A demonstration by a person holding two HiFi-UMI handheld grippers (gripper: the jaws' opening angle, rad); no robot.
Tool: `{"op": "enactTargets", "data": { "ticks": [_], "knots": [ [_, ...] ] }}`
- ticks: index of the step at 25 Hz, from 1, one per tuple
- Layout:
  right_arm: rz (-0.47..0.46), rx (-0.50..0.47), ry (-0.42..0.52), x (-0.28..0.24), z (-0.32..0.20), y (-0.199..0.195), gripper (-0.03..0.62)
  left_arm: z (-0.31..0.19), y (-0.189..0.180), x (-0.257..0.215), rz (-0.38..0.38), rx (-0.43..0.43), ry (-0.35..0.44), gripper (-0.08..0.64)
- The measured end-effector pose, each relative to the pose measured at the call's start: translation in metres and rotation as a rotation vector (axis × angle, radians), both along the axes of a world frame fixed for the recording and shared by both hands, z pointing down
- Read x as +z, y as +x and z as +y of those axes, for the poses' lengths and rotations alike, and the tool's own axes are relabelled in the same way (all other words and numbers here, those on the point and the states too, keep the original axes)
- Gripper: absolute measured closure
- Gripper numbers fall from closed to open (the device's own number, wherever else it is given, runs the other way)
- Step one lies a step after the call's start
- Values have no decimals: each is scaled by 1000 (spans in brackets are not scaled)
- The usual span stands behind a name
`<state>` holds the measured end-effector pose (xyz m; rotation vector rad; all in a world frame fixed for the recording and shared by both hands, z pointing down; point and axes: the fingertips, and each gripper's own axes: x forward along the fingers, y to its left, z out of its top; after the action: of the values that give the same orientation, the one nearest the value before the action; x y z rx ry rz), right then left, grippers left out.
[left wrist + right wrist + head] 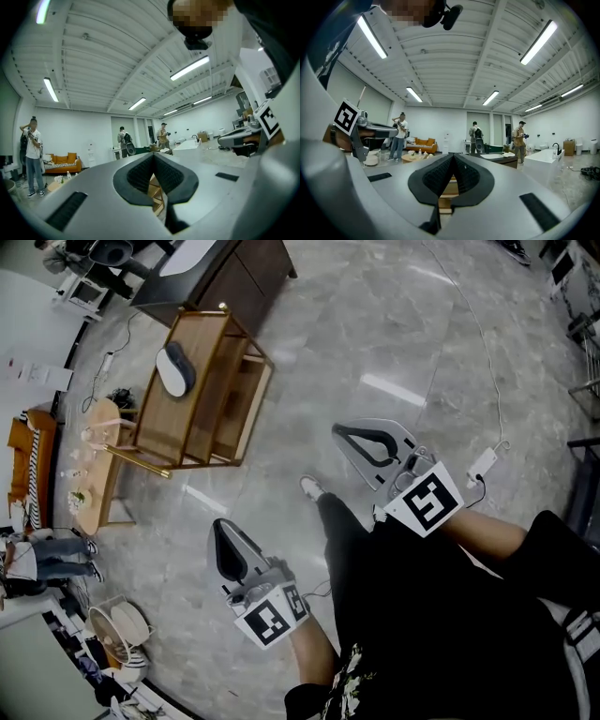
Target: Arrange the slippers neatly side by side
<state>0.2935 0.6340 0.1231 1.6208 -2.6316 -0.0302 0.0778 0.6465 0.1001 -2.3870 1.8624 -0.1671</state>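
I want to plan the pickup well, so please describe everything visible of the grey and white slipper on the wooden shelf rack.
The grey and white slipper lies flat on the top of the light wooden shelf rack, at its left edge in the head view. It looks soft, with a dark grey upper over a pale, rounded sole. It is a single slipper, and no partner shows beside it. Only the rack touches it. Finer details are too small to tell.

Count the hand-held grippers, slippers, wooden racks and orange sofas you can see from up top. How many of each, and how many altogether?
Hand-held grippers: 2 (left hand-held gripper, right hand-held gripper)
Slipper: 1, lying on top of the rack
Wooden rack: 1
Orange sofa: 1
Total: 5
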Motion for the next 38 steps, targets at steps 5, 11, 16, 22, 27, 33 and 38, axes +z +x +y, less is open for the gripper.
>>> {"op": "enactTargets", "data": {
  "ticks": [5, 11, 16, 22, 27, 33, 38],
  "knots": [
    [7, -29, 4, -1, -18, -19, 601, -17, -17, 7, 38, -16, -2, 558],
    [29, -42, 4, 0, -51, -40, 601, -52, -30, 5, 37, -12, 11, 558],
    [36, -50, 4, 0, -84, -49, 601, -86, -33, 4, 30, 5, 16, 558],
    [72, -70, 9, -3, -119, -67, 601, -123, -43, 1, 23, 21, 28, 558],
    [34, -57, -12, -10, -150, -80, 601, -153, -56, -9, -1, 33, 29, 558],
    [35, -32, 4, -15, -185, -100, 601, -192, -75, -13, 37, 54, 28, 558],
    [33, 1, -6, -12, -206, -110, 601, -220, -83, -11, 49, 92, 31, 558]
  ]
}}
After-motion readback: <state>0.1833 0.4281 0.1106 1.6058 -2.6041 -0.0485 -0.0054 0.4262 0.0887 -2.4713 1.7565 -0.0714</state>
